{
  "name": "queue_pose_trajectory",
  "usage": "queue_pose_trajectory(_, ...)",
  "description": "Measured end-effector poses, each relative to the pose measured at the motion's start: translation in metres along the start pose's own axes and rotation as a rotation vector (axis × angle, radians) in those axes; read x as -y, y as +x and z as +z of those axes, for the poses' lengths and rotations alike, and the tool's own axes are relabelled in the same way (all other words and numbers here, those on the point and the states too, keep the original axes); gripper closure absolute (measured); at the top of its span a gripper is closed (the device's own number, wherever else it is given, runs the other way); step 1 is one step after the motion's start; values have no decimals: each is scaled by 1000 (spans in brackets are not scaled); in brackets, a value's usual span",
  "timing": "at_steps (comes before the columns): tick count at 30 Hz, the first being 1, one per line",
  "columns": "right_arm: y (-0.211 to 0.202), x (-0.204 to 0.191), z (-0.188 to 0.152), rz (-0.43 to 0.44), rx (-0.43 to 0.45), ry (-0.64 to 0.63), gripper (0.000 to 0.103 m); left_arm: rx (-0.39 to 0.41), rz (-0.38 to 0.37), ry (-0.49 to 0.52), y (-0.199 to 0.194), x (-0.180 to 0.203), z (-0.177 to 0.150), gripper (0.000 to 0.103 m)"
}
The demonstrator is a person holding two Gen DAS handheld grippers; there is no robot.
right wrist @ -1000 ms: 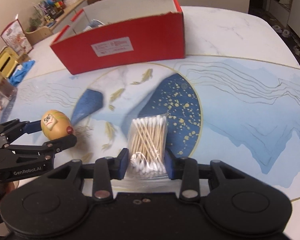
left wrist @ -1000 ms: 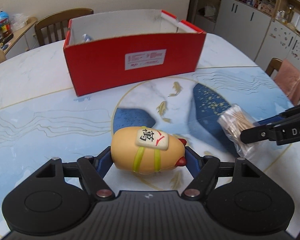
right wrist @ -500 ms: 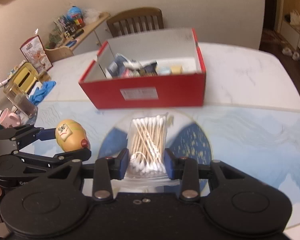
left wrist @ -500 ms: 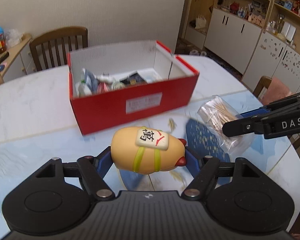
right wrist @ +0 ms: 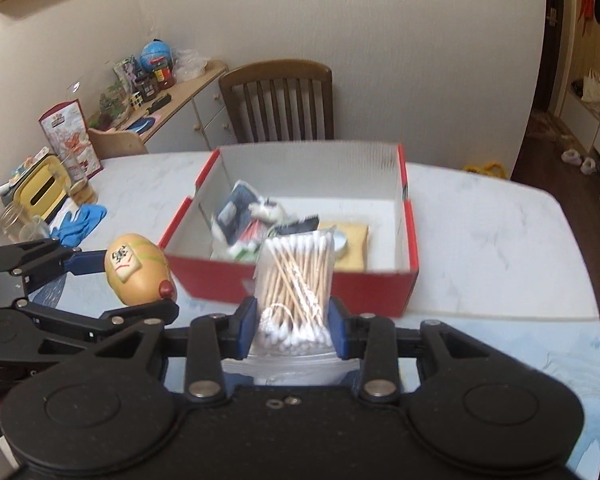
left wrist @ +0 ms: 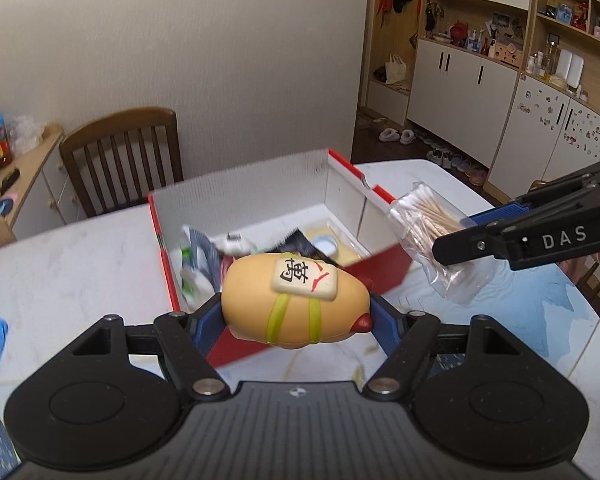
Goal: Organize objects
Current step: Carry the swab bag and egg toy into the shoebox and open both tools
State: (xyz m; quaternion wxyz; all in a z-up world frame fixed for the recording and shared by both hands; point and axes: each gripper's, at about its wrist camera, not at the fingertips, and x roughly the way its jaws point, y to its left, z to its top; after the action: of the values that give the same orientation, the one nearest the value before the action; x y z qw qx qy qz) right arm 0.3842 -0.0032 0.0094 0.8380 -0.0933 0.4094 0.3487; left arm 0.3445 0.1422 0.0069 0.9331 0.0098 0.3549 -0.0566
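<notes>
My left gripper [left wrist: 296,316] is shut on an egg-shaped tan toy [left wrist: 296,300] with a mahjong tile on it, held in the air in front of the red box's [left wrist: 384,272] near wall. The toy also shows in the right wrist view [right wrist: 134,270]. My right gripper [right wrist: 292,328] is shut on a clear bag of cotton swabs [right wrist: 296,280], held in the air just before the red box [right wrist: 300,284]. The bag shows in the left wrist view [left wrist: 428,236] at the box's right end. The box holds several small packets and a tin.
The box stands on a white and blue table [right wrist: 480,220]. A wooden chair [right wrist: 278,100] stands behind it. Blue gloves [right wrist: 80,220], glass jars and a yellow holder lie at the table's left. A sideboard with clutter [right wrist: 160,92] is along the wall.
Both grippers have risen from the table with their objects and moved toward the red box. The box's inside has come into view.
</notes>
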Motion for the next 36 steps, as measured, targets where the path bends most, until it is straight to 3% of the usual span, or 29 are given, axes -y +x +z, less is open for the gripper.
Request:
queue_pose_trajectory(14,59,5,64,-75,6,10,66,-10,45,62,61,-24,50,28)
queue_pose_trajectory(26,123,22,88,-110,-65,46,68,-171,31,42,142,-49,52,28)
queue_pose_trajectory(36,155,35,74,-138,-141,70,67,-297,31,83,185,-50,40,28)
